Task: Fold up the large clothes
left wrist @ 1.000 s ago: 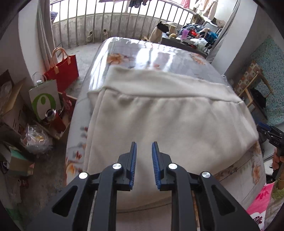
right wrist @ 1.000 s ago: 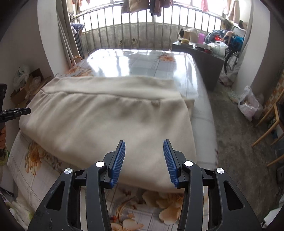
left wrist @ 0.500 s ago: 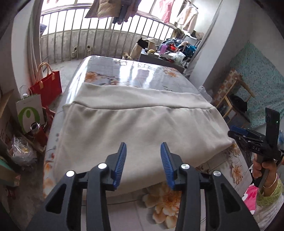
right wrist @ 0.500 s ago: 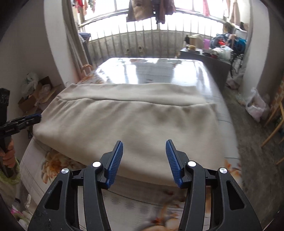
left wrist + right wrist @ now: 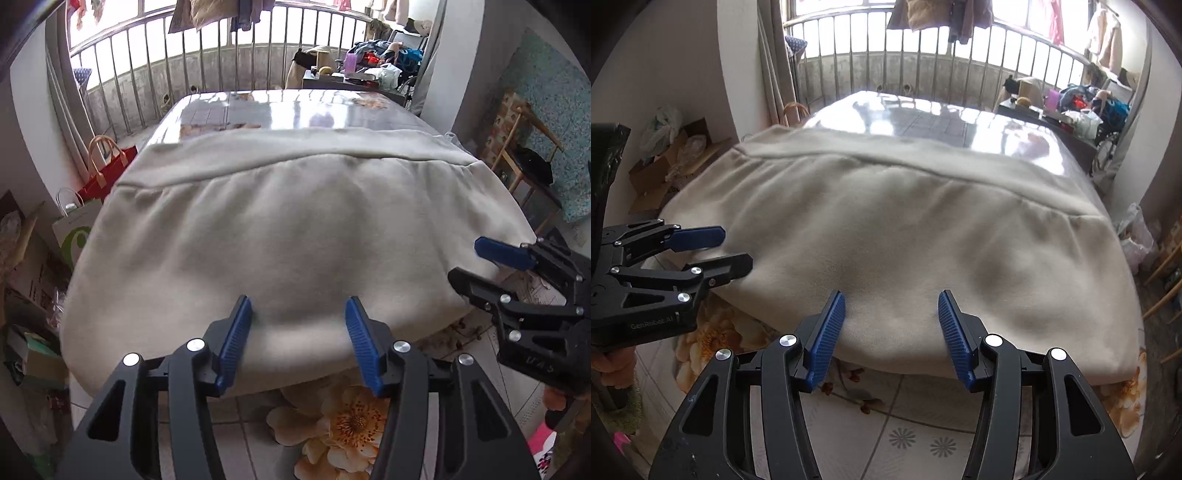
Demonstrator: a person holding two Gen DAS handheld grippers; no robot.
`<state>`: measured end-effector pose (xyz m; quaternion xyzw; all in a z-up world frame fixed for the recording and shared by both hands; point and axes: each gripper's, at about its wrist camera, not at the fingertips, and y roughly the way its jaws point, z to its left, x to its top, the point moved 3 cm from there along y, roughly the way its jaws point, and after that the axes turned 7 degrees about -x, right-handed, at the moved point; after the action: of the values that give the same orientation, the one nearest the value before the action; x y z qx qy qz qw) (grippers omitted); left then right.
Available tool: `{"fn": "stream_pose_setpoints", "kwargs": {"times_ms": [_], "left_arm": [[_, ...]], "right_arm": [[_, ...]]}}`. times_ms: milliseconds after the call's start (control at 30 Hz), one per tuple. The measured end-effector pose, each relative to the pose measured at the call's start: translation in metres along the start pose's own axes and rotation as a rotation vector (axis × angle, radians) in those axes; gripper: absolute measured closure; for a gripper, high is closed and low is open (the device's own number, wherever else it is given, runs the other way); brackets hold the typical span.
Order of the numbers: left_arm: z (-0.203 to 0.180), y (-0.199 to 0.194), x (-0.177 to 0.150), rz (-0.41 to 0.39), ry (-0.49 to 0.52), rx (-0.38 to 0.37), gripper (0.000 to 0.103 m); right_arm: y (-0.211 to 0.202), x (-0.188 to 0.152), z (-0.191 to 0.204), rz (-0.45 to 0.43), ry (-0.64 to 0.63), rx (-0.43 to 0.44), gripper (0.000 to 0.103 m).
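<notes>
A large cream fleece garment lies folded flat on the flower-print table, its ribbed hem band toward the far side; it also shows in the right wrist view. My left gripper is open and empty, just above the garment's near edge. My right gripper is open and empty over the near edge too. The right gripper shows in the left wrist view at the garment's right corner. The left gripper shows in the right wrist view at the left corner.
The glossy table top runs on toward a balcony railing. Shopping bags and boxes stand on the floor at the left. A cluttered side table and a wooden chair stand at the right.
The left gripper's jaws have opened wide. Both grippers have drawn back toward the near edge and toward each other, so each now shows in the other's view.
</notes>
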<state>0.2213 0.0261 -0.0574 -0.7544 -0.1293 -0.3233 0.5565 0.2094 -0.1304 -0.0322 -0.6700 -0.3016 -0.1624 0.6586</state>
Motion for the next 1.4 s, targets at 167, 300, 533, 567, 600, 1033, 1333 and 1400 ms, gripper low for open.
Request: {"fn": "stream_pose_setpoints", "kwargs": {"times_ms": [167,300,533,567,600,1033,1333,1400], "left_arm": [[0.026,-0.033,-0.002,-0.075,-0.081,-0.026,0.05],[0.068,-0.031,-0.017,-0.043,-0.176,0.062,0.044],[0.067,-0.066,-0.02,-0.131,-0.223,-0.035,0.042],[0.06,-0.075,-0.02,-0.148,-0.205,-0.044,0.037],[0.053,-0.084,-0.021,-0.164,-0.189,-0.049,0.034],[-0.011,-0.124,-0.044,-0.201,-0.1,0.166,0.005],[-0.013,-0.107,-0.058,-0.077,-0.188,0.266,0.005],[-0.015,-0.103,-0.061,-0.042,-0.183,0.278,0.005]], "right_arm": [[-0.031,-0.003,-0.036,-0.041,0.102,-0.04,0.047],[-0.024,-0.025,-0.101,0.01,0.239,-0.179,0.045],[-0.037,-0.038,-0.119,0.029,0.364,-0.083,0.041],[-0.045,-0.037,-0.112,0.014,0.349,-0.066,0.038],[-0.052,-0.035,-0.104,-0.001,0.333,-0.058,0.034],[-0.095,-0.061,-0.031,-0.019,0.21,-0.128,0.008],[-0.109,-0.063,-0.016,-0.039,0.189,-0.251,0.008],[-0.11,-0.061,-0.011,-0.05,0.175,-0.258,0.008]]}}
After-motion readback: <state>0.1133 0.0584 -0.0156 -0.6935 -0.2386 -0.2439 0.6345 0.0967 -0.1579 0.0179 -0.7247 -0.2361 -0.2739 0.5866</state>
